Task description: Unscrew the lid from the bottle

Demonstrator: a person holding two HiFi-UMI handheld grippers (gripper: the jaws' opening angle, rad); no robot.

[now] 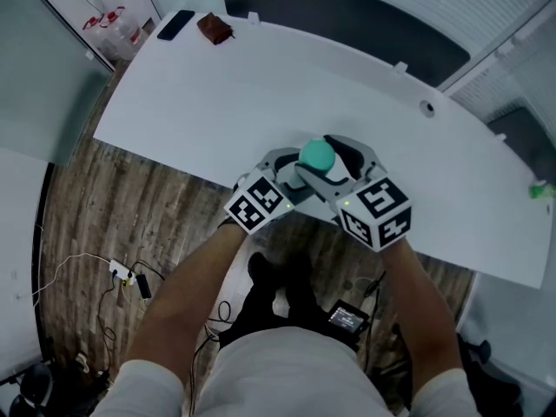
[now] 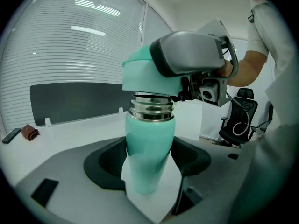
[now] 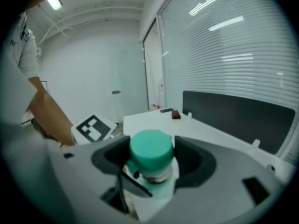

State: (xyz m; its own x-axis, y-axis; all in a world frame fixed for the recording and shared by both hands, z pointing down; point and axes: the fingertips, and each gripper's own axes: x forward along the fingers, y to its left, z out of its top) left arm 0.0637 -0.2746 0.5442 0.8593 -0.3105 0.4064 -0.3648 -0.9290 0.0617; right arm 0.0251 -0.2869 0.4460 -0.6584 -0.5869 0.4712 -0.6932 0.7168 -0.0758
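Note:
A teal bottle (image 2: 148,157) stands upright between the jaws of my left gripper (image 2: 149,171), which is shut on its body. Its steel threaded neck (image 2: 151,107) shows bare under the teal lid (image 2: 142,76). My right gripper (image 3: 152,160) is shut on that lid (image 3: 150,149), coming in from the other side as a grey housing (image 2: 187,59). In the head view both grippers meet over the table's front edge: the left gripper (image 1: 282,179), the right gripper (image 1: 343,170), and the lid (image 1: 316,154) between them. Whether the lid still touches the threads I cannot tell.
The white table (image 1: 261,94) stretches away ahead. A black phone (image 1: 175,24) and a brown object (image 1: 215,29) lie at its far left corner. A small green thing (image 1: 542,190) sits at the right edge. An office chair (image 2: 240,120) stands to the right.

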